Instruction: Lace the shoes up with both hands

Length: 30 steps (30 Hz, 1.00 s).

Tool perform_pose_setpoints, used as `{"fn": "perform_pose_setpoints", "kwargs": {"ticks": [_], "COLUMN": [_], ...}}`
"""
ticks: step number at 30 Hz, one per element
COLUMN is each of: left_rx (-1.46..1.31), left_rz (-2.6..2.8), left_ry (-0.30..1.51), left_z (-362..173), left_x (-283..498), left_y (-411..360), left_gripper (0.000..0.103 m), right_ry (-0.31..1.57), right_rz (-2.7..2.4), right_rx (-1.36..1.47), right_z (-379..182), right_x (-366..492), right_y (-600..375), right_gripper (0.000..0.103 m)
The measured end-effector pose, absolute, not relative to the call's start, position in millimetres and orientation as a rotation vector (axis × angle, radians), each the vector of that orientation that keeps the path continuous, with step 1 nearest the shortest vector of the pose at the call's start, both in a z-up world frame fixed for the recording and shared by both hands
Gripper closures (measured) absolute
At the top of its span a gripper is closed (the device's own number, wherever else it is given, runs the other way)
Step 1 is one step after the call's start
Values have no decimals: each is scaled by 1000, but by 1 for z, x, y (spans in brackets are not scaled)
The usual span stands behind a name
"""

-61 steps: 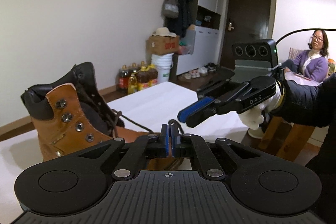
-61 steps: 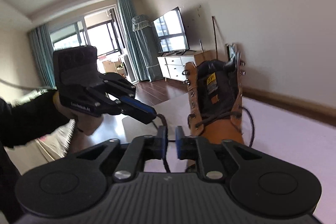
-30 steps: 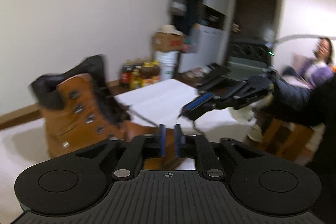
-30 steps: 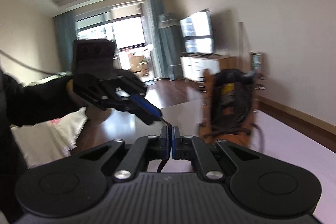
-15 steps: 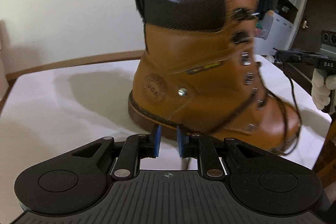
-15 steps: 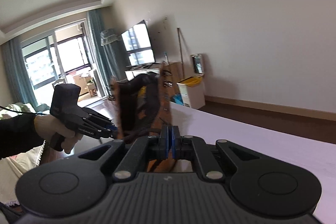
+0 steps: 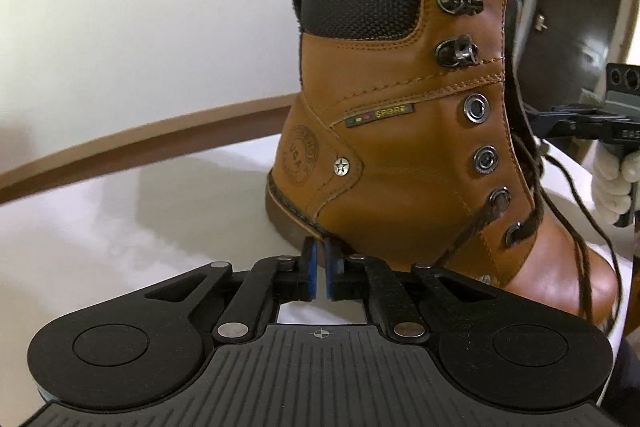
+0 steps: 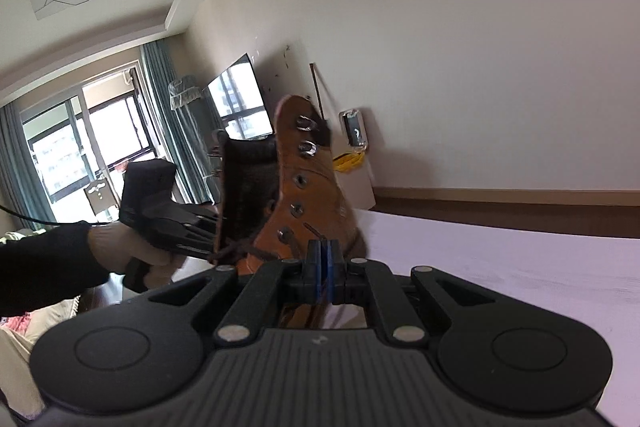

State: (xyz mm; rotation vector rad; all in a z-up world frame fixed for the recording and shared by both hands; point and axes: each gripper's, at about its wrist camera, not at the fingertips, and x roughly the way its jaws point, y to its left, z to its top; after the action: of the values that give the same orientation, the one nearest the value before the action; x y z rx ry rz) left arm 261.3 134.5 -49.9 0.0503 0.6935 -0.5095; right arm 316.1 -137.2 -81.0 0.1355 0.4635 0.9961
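Boot (image 7: 400,167): tan, upright on the white bench (image 7: 120,227), just ahead of the left gripper (image 7: 319,267) and to its right, its sole edge close by the fingertips.

Lace (image 7: 576,211): dark, threaded through the two lowest eyelets on this side. The next eyelet up (image 7: 485,159), the one above it and both hooks (image 7: 460,1) are bare.

Left gripper: jaws have just been closing; pads now all but together, with nothing between them.

Right gripper (image 8: 322,267): beyond the boot's front, clamped tight on what looks like the lace.

Step, by my reading: mid-lacing, the lower rows done and the left hand repositioning.

Next move needs the left gripper reopened and one hand steadying the boot. The lace tip then goes to the next bare eyelet, kept taut.
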Motion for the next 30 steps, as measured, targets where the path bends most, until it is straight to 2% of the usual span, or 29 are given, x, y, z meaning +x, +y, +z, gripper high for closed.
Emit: {"fn": "perform_pose_setpoints", "kwargs": {"ticks": [4, 5, 8, 9, 13, 17, 20, 25, 30], "left_rx": [55, 52, 25, 2, -44, -71, -113, -159, -160], "left_rz": [-516, -507, -458, -448, -406, -382, -333, -279, -196], "left_ry": [686, 686, 677, 670, 630, 569, 498, 459, 466], "left_z": [-47, -47, -43, -40, -23, -1, 13, 21, 17], "left_x": [264, 263, 251, 244, 209, 175, 155, 150, 152], "left_y": [128, 129, 140, 147, 158, 156, 148, 131, 109], "left_gripper": [100, 93, 62, 56, 54, 41, 25, 25, 43], "right_ry": [453, 451, 448, 450, 462, 475, 474, 462, 464], "right_rz": [961, 957, 955, 955, 963, 951, 934, 908, 866], "right_rx": [117, 113, 86, 73, 27, -1, -10, 0, 7], "right_z": [-68, -66, -55, -51, -42, -40, -37, -33, -31], "right_x": [299, 296, 283, 279, 272, 275, 278, 275, 271], "right_y": [-140, -139, -130, -124, -96, -71, -57, -58, -61], "right_gripper": [99, 99, 99, 99, 99, 99, 99, 99, 99]}}
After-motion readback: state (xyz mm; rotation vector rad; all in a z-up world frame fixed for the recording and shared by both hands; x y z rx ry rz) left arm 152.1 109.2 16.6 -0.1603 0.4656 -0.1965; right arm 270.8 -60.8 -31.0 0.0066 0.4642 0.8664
